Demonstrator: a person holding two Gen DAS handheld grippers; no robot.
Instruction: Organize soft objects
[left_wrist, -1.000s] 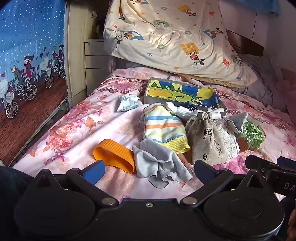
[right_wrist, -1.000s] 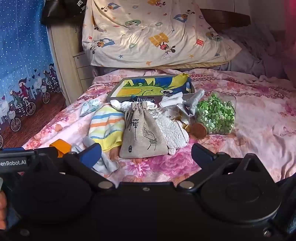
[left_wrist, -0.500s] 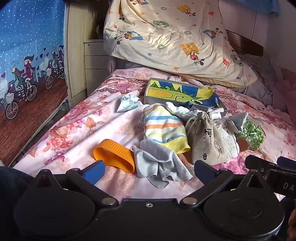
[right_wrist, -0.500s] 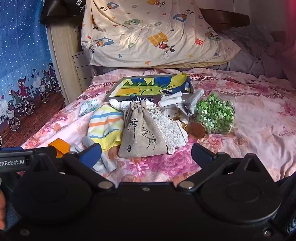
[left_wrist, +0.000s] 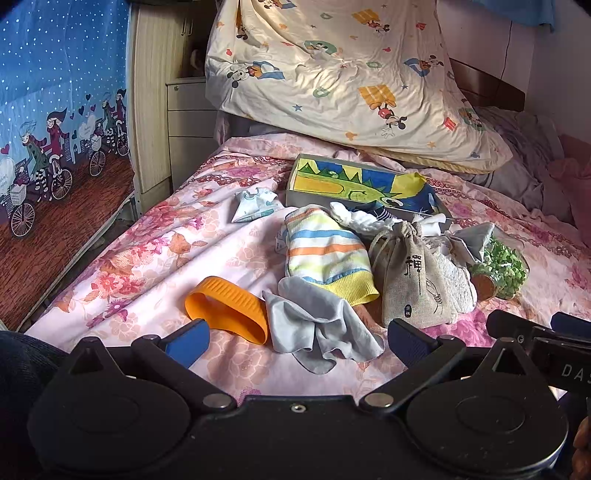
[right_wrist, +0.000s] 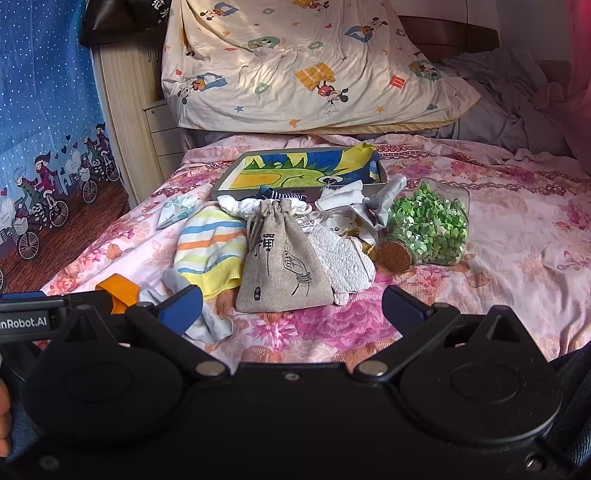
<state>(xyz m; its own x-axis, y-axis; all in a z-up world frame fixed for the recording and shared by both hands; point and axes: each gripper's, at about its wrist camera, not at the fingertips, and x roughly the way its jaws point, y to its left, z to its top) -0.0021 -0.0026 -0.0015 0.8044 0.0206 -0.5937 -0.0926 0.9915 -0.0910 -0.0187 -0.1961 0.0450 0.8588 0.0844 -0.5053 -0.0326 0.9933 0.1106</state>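
Since nothing is yet gripped, both tools are held spread and empty above the near edge of the floral bed sheet (left_wrist: 155, 266); the soft pile lies straight ahead, the striped sock (left_wrist: 325, 254) with its long axis running away from the left gripper (left_wrist: 297, 341), the linen pouch (right_wrist: 282, 266) just before the right gripper (right_wrist: 291, 304); a Chinese character is printed on the pouch; "enRobot.AI" is read on the left tool.

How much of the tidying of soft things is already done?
Nothing looks sorted yet. The box holds only its dinosaur-print lining. The striped sock, grey cloth and linen pouch lie loose on the bed. The left gripper and right gripper are open and empty.
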